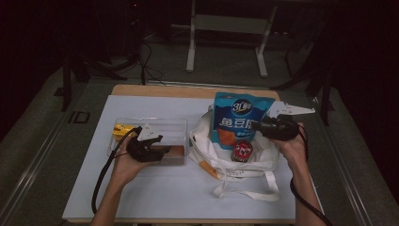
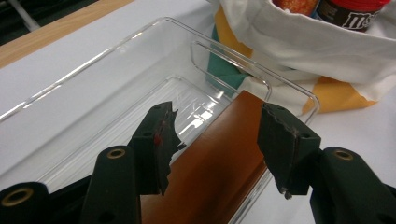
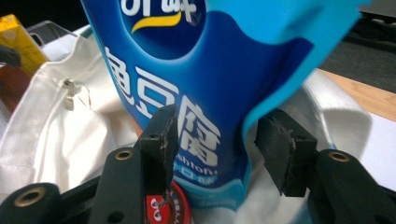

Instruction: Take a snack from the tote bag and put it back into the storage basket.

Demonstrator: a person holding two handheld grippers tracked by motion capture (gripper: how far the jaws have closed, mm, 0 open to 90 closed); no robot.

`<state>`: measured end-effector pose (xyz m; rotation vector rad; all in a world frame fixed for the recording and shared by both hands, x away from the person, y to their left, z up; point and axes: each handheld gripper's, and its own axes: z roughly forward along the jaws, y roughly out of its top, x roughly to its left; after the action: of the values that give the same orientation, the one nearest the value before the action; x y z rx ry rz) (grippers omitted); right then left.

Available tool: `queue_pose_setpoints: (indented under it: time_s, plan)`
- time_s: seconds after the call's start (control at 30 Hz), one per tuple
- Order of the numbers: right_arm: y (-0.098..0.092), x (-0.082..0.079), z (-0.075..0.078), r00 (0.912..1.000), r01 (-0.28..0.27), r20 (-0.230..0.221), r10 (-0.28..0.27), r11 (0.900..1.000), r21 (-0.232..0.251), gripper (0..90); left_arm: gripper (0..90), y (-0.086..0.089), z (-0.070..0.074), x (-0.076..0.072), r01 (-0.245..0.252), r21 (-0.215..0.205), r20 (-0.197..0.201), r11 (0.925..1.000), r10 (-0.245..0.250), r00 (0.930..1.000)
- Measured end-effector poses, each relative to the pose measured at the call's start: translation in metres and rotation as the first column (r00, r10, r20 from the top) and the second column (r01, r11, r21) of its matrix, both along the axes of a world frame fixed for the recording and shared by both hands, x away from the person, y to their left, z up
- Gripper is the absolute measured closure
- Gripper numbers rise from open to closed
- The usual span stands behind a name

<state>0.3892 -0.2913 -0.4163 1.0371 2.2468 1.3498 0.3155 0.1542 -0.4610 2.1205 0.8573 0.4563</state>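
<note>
Right gripper view: blue pouch between gripper jaws.

A white sheet covers most of a wooden tabletop. From the sheet's middle, a small yellow box lies toward 9 o'clock and a red-lidded jar toward 3 o'clock. Beyond the tabletop, a grey metal stand is on the floor at 12 o'clock, and dark cables trail at 11 o'clock.

blue pouch: top cut off | red-lidded jar: mostly hidden
</note>
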Motion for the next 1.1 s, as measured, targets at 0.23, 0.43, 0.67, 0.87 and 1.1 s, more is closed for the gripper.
queue_pose_setpoints:
  time_s: [0.23, 0.43, 0.67, 0.87, 1.1]
  plan:
    - [0.005, 0.008, 0.0, 0.9998, -0.015, -0.013, 0.015, 1.0, 0.006, 48.8, 46.4, -0.003, -0.003, -0.004, 0.01, -0.006, 0.007, 0.9999, -0.01, 0.9999]
    - [0.009, 0.013, -0.002, 0.9993, -0.029, -0.022, 0.03, 0.999, 0.014, 49.8, 46.4, -0.006, -0.006, -0.009, 0.026, -0.016, 0.018, 0.9995, -0.026, 0.9995]
    - [0.009, 0.019, -0.007, 0.9986, -0.04, -0.033, 0.042, 0.998, 0.057, 52.4, 46.0, -0.013, -0.01, -0.016, 0.063, -0.01, 0.031, 0.998, -0.062, 0.9976]
    - [0.009, 0.021, -0.009, 0.9967, -0.068, -0.037, 0.072, 0.993, 0.097, 56.7, 45.3, -0.015, -0.014, -0.02, 0.088, -0.012, 0.03, 0.9961, -0.087, 0.9957]
    - [0.01, 0.022, -0.012, 0.9964, -0.076, -0.028, 0.08, 0.991, 0.11, 57.2, 45.3, -0.018, -0.017, -0.029, 0.109, -0.022, 0.041, 0.9938, -0.108, 0.9933]
